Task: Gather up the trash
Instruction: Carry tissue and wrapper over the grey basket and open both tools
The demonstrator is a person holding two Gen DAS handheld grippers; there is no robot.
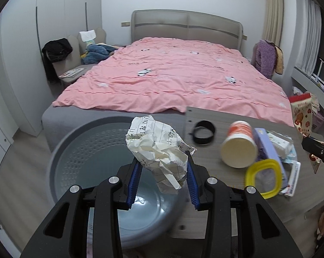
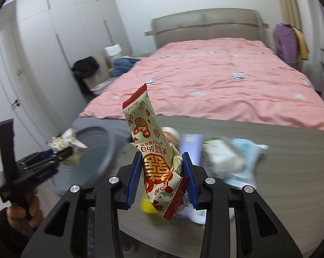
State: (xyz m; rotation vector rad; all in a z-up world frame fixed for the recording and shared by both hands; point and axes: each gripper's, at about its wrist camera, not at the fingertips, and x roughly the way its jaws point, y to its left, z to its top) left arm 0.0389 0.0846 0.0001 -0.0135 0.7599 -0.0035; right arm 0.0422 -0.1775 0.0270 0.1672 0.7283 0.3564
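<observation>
My left gripper (image 1: 163, 161) is shut on a crumpled sheet of written paper (image 1: 157, 148), held over the round grey bin (image 1: 60, 150). In the right wrist view the same paper ball (image 2: 66, 143) hangs at the bin's (image 2: 106, 137) rim, with the left gripper (image 2: 63, 150) at the left. My right gripper (image 2: 162, 157) is shut on a cream and red snack wrapper (image 2: 149, 142), raised above the grey table (image 2: 290, 172). From the left wrist view that wrapper (image 1: 302, 116) shows at the right edge.
On the table (image 1: 204, 114) lie a tipped paper cup (image 1: 239, 145), a yellow-rimmed lid (image 1: 263, 178), a purple box (image 1: 267, 144), white packets (image 1: 279, 143) and a black ring (image 1: 203, 132). A pink-covered bed (image 1: 172, 75) stands behind. A hand (image 2: 24, 210) holds the left gripper.
</observation>
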